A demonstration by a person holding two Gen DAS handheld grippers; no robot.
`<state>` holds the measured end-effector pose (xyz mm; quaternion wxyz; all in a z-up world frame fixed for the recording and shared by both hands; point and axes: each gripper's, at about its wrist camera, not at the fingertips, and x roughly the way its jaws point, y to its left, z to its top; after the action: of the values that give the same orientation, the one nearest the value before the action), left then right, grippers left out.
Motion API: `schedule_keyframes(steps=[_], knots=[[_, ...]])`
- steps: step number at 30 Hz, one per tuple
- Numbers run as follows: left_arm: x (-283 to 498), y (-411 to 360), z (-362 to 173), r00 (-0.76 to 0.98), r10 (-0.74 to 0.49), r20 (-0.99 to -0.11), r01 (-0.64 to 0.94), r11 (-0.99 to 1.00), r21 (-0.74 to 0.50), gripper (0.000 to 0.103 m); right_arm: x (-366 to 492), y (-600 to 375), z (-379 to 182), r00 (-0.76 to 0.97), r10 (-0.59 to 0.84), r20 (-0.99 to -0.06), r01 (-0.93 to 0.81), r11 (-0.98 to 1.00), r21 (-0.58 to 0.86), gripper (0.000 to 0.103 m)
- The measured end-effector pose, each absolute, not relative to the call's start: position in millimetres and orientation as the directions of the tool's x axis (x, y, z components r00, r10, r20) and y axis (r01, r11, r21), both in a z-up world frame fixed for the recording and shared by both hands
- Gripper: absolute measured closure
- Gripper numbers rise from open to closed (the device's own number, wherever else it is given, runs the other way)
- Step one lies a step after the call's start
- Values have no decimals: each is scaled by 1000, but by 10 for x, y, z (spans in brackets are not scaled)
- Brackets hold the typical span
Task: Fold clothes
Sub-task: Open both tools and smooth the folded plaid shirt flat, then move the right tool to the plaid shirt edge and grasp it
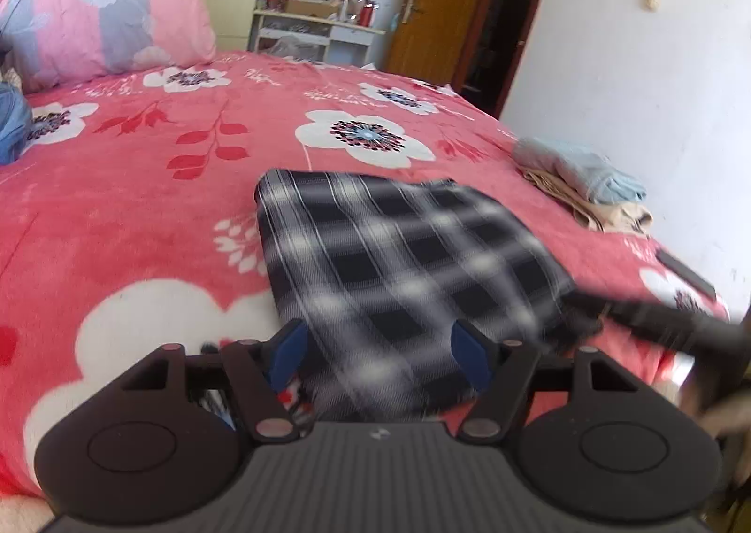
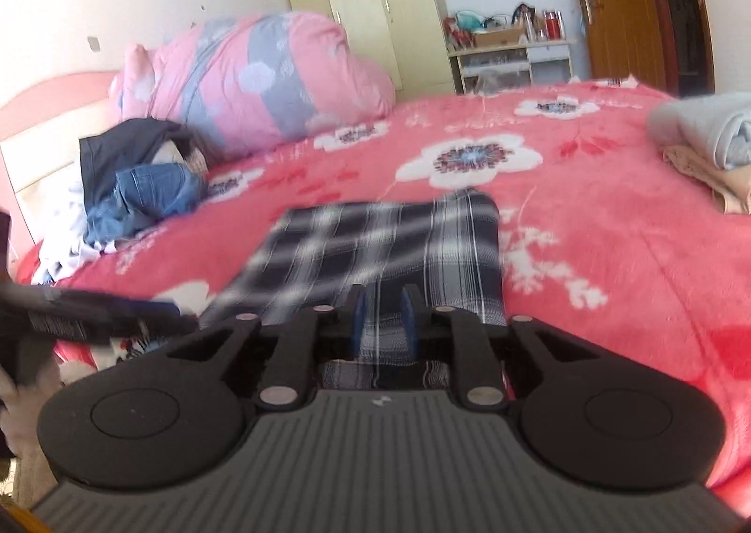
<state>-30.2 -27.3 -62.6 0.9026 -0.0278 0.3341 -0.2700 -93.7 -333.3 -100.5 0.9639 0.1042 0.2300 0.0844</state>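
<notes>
Here, folded plaid garment (image 1: 399, 260) flat on the bed (image 1: 141, 213), directly ahead of and under both grippers. Left gripper (image 1: 382, 357) spread wide, near edge of the cloth between the pads without being pressed. Right gripper (image 2: 384, 321) narrowly parted over the near hem, cloth between the pads; grip or mere straddle, hard to tell through the blur. Long axis running away from the right gripper. Neither hand clearly nearer; both at the near edge. Likely next: release and move on.
</notes>
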Motion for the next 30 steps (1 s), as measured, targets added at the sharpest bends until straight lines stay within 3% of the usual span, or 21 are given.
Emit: schedule_keyframes(steps=[2, 9, 15, 20, 28, 30], knots=[[-227, -365, -627, 621, -490, -612, 462, 859, -220, 30, -830, -3324, -1216, 836, 200, -510, -92, 969, 228, 77], [-63, -650, -730, 589, -411, -696, 446, 883, -144, 30, -835, -3355, -1227, 836, 205, -509, -71, 960, 271, 77], [-98, -740, -752, 599, -372, -710, 452, 888, -84, 27, -846, -3397, -855, 901, 154, -404, -55, 968, 247, 77], [-113, -822, -751, 606, -345, -716, 453, 891, -46, 26, -535, -3323, -1107, 845, 118, -522, -58, 990, 130, 76], [-132, -892, -752, 619, -317, -718, 458, 889, 3, 26, -518, -3235, -728, 904, 95, -417, -65, 994, 85, 76], [-128, -900, -754, 620, -315, -719, 460, 888, 7, 25, -401, -3239, -850, 882, 110, -459, -73, 993, 98, 76]])
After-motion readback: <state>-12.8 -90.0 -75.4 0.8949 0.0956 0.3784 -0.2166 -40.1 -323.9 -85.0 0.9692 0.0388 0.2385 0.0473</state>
